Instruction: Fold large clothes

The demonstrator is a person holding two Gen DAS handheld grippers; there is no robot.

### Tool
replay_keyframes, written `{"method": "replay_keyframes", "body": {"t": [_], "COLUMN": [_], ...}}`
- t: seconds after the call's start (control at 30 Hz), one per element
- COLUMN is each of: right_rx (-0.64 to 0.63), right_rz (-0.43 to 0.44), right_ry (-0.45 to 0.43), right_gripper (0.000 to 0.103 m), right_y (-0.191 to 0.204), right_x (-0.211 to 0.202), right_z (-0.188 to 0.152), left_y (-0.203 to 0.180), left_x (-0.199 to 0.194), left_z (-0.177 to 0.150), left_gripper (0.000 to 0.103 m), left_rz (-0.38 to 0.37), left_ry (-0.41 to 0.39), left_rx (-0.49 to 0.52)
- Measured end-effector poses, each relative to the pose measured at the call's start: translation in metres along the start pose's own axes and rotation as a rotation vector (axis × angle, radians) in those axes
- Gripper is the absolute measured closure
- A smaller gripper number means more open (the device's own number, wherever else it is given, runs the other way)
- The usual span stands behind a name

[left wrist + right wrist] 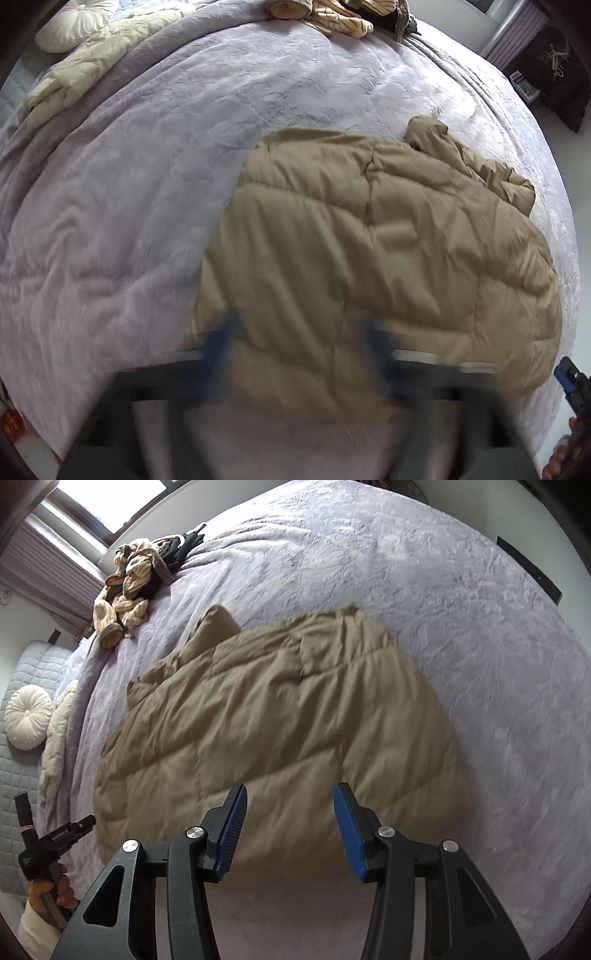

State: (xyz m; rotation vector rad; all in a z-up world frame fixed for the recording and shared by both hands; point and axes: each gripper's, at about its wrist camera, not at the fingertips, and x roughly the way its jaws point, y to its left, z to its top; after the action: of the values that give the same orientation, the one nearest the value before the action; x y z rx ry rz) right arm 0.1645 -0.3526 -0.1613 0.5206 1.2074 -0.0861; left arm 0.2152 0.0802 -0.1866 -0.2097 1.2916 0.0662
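Tan quilted jacket (273, 716) flat on lilac bedspread (461, 609); no legible writing.

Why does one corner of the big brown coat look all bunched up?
The tan puffer coat lies mostly flat on the purple bedspread, but its sleeve sits crumpled and sticking out at one far corner. Nothing looks torn or spilled.

Soft daylight from window (107, 506), slightly blown out. Left hand-held gripper (295, 354) smeared by motion blur. Heavy fisheye bending, dark corners.
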Motion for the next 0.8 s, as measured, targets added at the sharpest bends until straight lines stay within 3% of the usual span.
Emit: {"method": "replay_keyframes", "body": {"t": [0.07,0.37,0.4,0.53,0.57,0.63,0.8], "right_rx": [0.018,0.053,0.051,0.027,0.019,0.015,0.076], "right_rz": [0.013,0.05,0.056,0.073,0.071,0.069,0.121], "right_ry": [0.025,0.08,0.082,0.074,0.065,0.065,0.108], "right_gripper": [0.043,0.035,0.025,0.011,0.01,0.0,0.0], "right_y": [0.0,0.003,0.005,0.012,0.013,0.015,0.009], "right_x": [0.001,0.005,0.005,0.002,0.002,0.003,0.012], "right_z": [-0.012,-0.043,-0.045,-0.052,-0.054,-0.057,-0.066], "left_y": [-0.004,-0.008,-0.008,-0.011,-0.01,-0.009,-0.003], "left_x": [-0.008,-0.005,-0.006,-0.004,-0.003,0.0,0.007], "left_z": [-0.012,-0.043,-0.046,-0.053,-0.054,-0.058,-0.068], "left_gripper": [0.004,0.004,0.004,0.004,0.004,0.004,0.004], "left_rz": [0.026,0.032,0.034,0.046,0.029,-0.001,-0.066], "left_ry": [-0.03,0.035,0.032,0.038,0.05,0.069,0.115], "left_rx": [0.027,0.069,0.074,0.094,0.095,0.088,0.032]}}
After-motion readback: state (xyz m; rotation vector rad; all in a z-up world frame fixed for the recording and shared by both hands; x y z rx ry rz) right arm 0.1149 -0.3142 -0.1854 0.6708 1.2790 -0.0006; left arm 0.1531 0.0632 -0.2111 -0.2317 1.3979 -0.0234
